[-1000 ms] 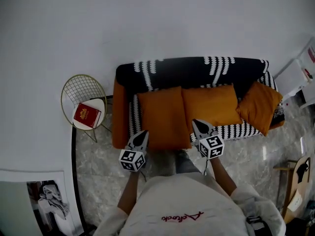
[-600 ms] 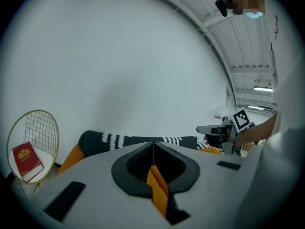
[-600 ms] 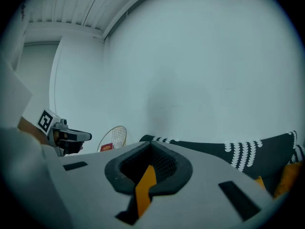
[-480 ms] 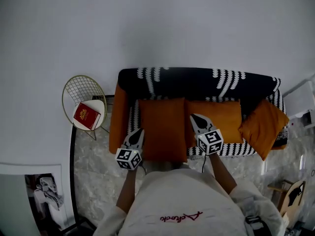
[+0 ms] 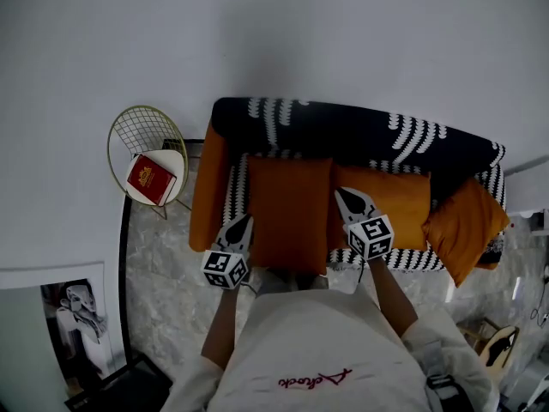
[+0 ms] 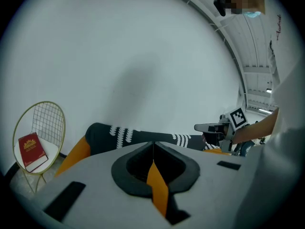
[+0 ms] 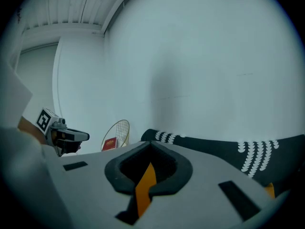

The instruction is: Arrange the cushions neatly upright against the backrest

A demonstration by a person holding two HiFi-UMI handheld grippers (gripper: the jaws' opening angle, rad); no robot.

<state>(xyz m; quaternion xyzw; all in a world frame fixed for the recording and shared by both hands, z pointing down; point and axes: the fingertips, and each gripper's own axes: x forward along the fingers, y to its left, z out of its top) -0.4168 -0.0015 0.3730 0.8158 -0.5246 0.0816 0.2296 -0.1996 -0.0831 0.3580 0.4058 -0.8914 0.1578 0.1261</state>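
The sofa has a black and white cover and orange arms. Three orange cushions are on it: a left cushion reaching the seat's front edge, a middle cushion by the backrest, and a right cushion tilted at the right arm. My left gripper hangs shut and empty over the seat's front, beside the left cushion. My right gripper is shut and empty between the left and middle cushions. The left gripper view shows shut jaws pointing at the backrest; the right gripper does likewise.
A gold wire chair with a red book on its white seat stands left of the sofa. The wall rises behind the backrest. The floor is marble, with a picture frame at the lower left and clutter at the far right.
The head view has swung a little, so the sofa sits tilted and further right in the frame. Both grippers stay shut over the seat's front. The cushions have not moved.
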